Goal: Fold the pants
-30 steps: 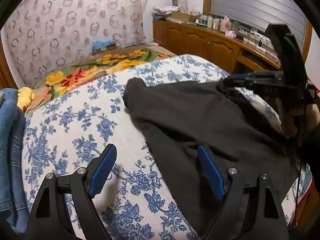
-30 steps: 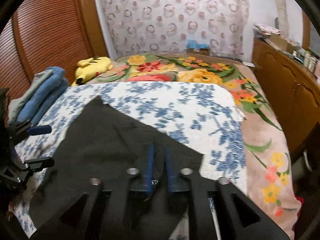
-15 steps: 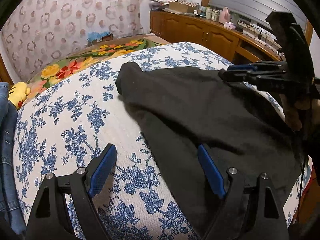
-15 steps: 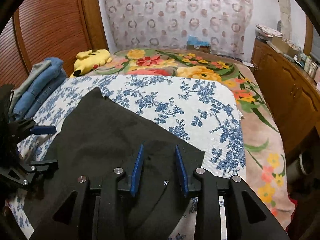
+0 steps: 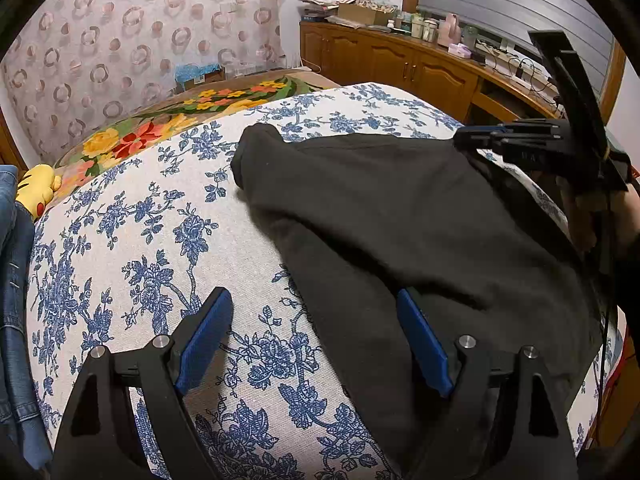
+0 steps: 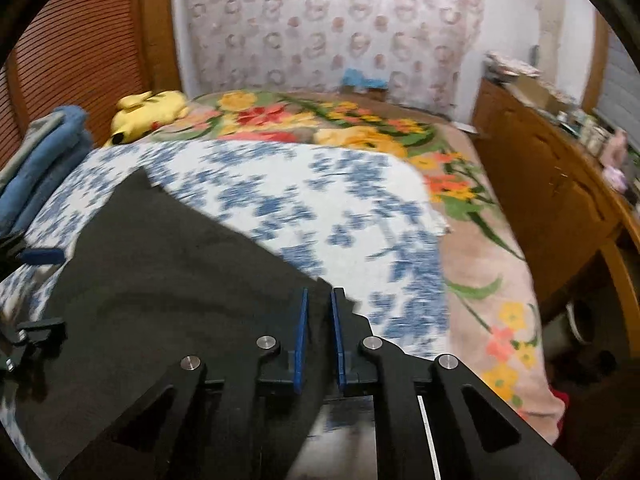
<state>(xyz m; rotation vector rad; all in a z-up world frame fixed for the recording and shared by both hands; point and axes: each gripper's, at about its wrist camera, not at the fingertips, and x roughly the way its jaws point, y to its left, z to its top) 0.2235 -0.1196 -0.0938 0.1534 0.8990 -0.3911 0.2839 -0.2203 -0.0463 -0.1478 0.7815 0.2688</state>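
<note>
Black pants (image 5: 400, 216) lie on a blue-flowered white cover (image 5: 120, 248) on the bed; they also show in the right wrist view (image 6: 168, 280). My left gripper (image 5: 316, 320) is open just above the pants' near edge, holding nothing. My right gripper (image 6: 319, 312) is shut on a corner of the pants at their right edge and lifts it slightly. The right gripper also shows at the right of the left wrist view (image 5: 480, 138). The left gripper's fingertips (image 6: 40, 256) show at the left edge of the right wrist view.
Folded blue jeans (image 6: 44, 160) are stacked at the bed's left side. A yellow plush toy (image 6: 148, 114) lies on a flowered blanket (image 6: 320, 120) beyond the cover. A wooden cabinet (image 5: 400, 64) with clutter runs along the right.
My right gripper opened half a second ago and has now shut on the pants' corner and moved with it. My left gripper stayed open and shifted slightly over the pants' edge.
</note>
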